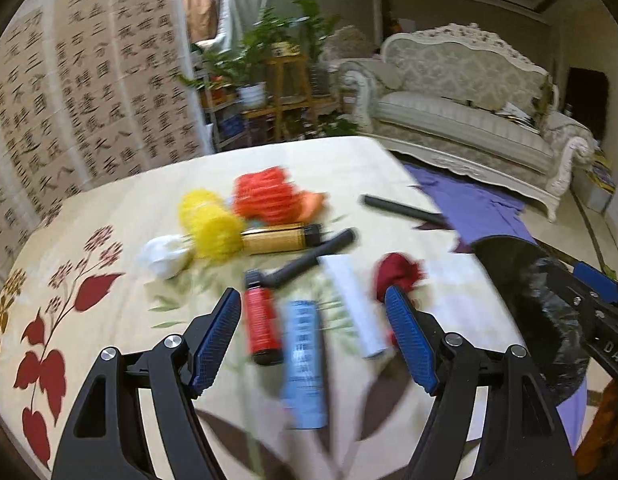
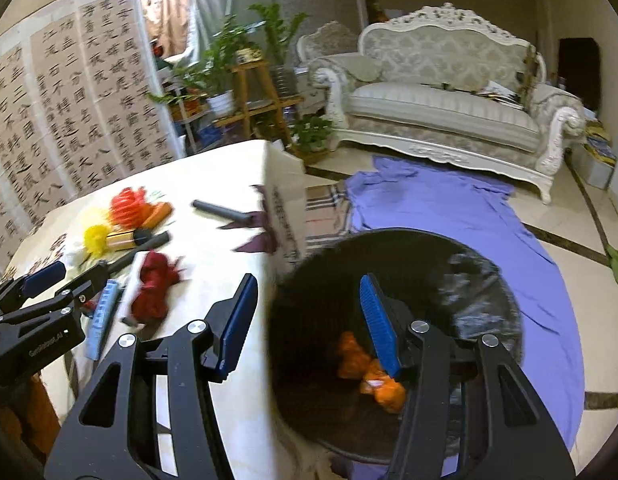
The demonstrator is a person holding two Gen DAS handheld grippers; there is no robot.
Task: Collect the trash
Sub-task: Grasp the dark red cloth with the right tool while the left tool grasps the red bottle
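Over the flowered tabletop (image 1: pixel 109 216), left gripper (image 1: pixel 313 340) jaws gape empty above a red bottle (image 1: pixel 261 320), blue tube (image 1: pixel 305 364), fuzzy yellow wad (image 1: pixel 209 224). Right gripper (image 2: pixel 309 324) jaws, open too, hang over the black-lined bin (image 2: pixel 485 280) holding crumpled orange trash (image 2: pixel 353 356).

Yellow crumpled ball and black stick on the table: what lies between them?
In the left wrist view, a tan tube with a black cap lies between the yellow crumpled ball and the black stick.
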